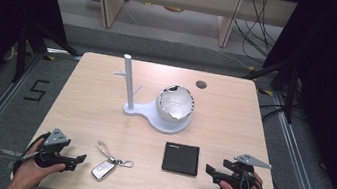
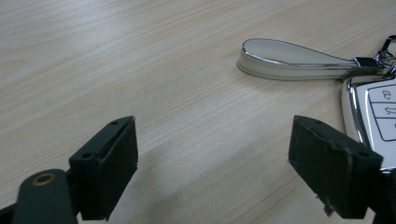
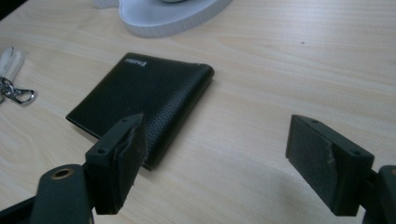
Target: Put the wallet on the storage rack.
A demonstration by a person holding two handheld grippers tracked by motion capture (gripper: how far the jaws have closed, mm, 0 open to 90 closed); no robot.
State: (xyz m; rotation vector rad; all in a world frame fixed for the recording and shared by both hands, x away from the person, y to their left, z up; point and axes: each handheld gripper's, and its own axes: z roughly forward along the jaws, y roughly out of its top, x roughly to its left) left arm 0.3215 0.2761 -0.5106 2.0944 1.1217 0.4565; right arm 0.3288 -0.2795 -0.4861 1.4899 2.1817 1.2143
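Observation:
A car key fob with a white strap loop (image 1: 106,165) lies near the table's front edge, left of centre. A black leather wallet (image 1: 180,158) lies flat to its right. My left gripper (image 1: 77,160) rests at the front left, open, with bare wood between its jaws; the key fob (image 2: 373,112) and its strap (image 2: 289,58) lie just ahead to the right. My right gripper (image 1: 209,171) rests at the front right, open, pointing toward the wallet (image 3: 144,95), which lies ahead and left of its jaws.
A white stand (image 1: 129,82) with a post and short pegs rises mid-table, its round base (image 1: 172,123) carrying a white bowl (image 1: 175,103). A cable hole (image 1: 201,84) sits near the far edge. Bare wood surrounds the key and wallet.

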